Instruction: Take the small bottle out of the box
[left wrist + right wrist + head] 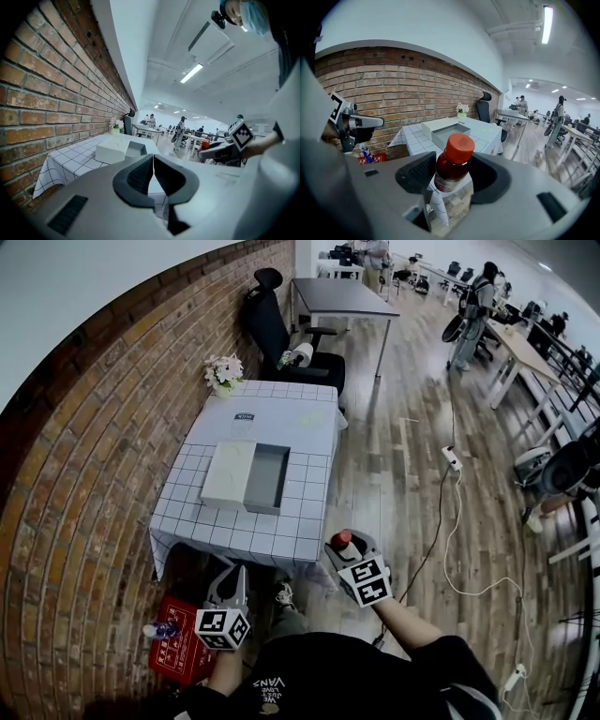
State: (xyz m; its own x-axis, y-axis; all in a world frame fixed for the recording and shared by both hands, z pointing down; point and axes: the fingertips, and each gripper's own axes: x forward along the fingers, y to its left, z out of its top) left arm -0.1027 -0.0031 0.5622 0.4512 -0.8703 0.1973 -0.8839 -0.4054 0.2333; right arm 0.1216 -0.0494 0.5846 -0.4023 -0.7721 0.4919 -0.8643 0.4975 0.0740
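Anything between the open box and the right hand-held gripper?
Head view: only bare checked tablecloth and the table's front edge lie between the box and the right hand-held gripper, which holds the small bottle.

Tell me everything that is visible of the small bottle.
The small bottle looks like clear plastic and holds a dark red liquid. It has an orange-red cap and a pale label. It leans slightly, gripped at its body by the right gripper, in the air, outside the box.
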